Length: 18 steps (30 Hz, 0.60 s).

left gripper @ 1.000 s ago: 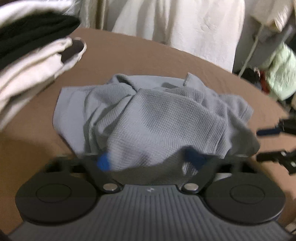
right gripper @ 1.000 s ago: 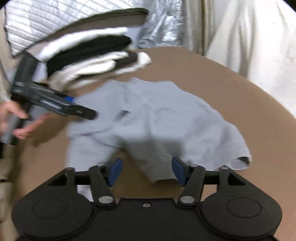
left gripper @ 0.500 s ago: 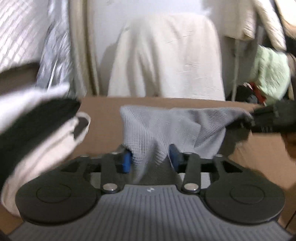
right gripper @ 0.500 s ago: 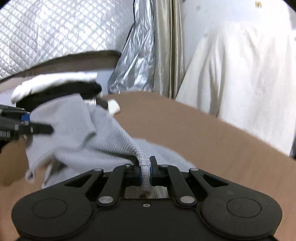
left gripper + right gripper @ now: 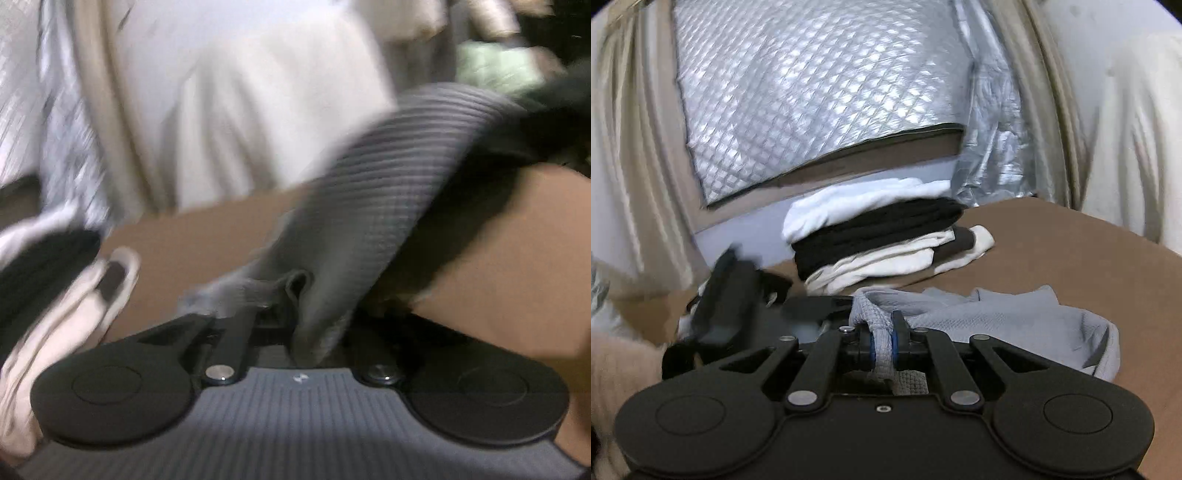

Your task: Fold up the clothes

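A grey waffle-knit garment hangs stretched between both grippers above the brown table. My left gripper is shut on a bunched edge of it, and the picture is motion-blurred. In the right wrist view, my right gripper has a thick folded edge of the same garment between its blue pads. Its jaws are opening slightly, with the pads still pressing the cloth. The rest of the garment lies crumpled on the table to the right. The left tool's black body sits close on the left.
A stack of folded white and black clothes rests at the table's far left. A silver quilted sheet and pale draped cloths stand behind the table. A cream sleeve fills the lower left corner.
Both grippers went from open over the flat grey garment to closed on its edges. They have risen and lifted part of it off the table, and the left view has rolled.
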Motion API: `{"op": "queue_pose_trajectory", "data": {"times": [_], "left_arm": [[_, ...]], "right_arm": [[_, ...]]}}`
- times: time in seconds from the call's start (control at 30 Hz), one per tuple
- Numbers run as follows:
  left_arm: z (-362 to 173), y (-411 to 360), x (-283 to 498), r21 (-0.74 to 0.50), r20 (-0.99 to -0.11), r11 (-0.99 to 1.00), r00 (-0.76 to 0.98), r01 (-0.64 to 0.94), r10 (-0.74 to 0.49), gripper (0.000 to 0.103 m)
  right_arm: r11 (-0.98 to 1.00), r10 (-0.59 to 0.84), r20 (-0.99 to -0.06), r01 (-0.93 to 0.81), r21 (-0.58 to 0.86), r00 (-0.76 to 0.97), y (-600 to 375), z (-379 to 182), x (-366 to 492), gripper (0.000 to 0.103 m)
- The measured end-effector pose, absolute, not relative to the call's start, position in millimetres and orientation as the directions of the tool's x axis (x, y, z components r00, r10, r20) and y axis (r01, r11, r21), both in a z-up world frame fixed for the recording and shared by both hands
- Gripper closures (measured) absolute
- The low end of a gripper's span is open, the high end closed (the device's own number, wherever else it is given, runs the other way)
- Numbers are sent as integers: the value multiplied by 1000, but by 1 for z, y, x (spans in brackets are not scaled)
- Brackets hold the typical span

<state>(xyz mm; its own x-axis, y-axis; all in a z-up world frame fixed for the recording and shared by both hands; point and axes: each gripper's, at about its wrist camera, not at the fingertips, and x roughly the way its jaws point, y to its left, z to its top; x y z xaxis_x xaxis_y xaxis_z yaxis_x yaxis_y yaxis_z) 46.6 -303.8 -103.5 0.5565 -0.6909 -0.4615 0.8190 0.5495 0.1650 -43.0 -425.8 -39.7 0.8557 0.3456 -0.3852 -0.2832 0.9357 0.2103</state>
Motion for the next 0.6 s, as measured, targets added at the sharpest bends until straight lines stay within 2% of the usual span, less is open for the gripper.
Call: {"op": "queue_pose_trajectory", "data": {"times": [0.03,0.07,0.1,0.13,0.17,0.23,0.3,0.33,0.37,0.5,0.6], "left_arm": [[-98,-296,57,124,-458,592,575,796,-678,96],[-92,-287,68,82,-456,632,593,770,-664,96],[-87,-279,78,44,-453,669,612,742,-648,96],[-82,-270,84,48,-444,698,641,715,-626,96],[-78,-260,90,50,-433,725,669,687,-604,96],[-69,-240,99,41,-412,757,701,652,-582,96],[-60,-225,108,13,-408,785,720,620,-562,96],[-57,-220,111,-3,-405,792,723,611,-559,96],[-54,-213,113,-16,-400,797,726,604,-559,96],[-47,-192,131,-67,-383,805,730,589,-566,96],[-50,-190,145,-81,-392,802,721,592,-571,96]], "right_arm": [[947,314,-386,-261,185,867,-431,-42,-49,86],[957,285,-387,-236,169,877,-437,-46,-53,74],[965,253,-392,-202,165,885,-445,-50,-56,66],[973,215,-402,-161,164,890,-455,-56,-58,54],[979,179,-415,-121,163,892,-464,-61,-58,47],[991,105,-460,-56,119,882,-473,-71,-52,44],[999,24,-512,-5,39,859,-474,-84,-41,33],[1000,-14,-535,14,-4,845,-472,-92,-34,23],[999,-49,-555,29,-45,831,-469,-100,-27,17],[971,-154,-556,22,-237,817,-452,-129,3,17],[892,-243,-473,3,-452,847,-438,-140,27,17]]}}
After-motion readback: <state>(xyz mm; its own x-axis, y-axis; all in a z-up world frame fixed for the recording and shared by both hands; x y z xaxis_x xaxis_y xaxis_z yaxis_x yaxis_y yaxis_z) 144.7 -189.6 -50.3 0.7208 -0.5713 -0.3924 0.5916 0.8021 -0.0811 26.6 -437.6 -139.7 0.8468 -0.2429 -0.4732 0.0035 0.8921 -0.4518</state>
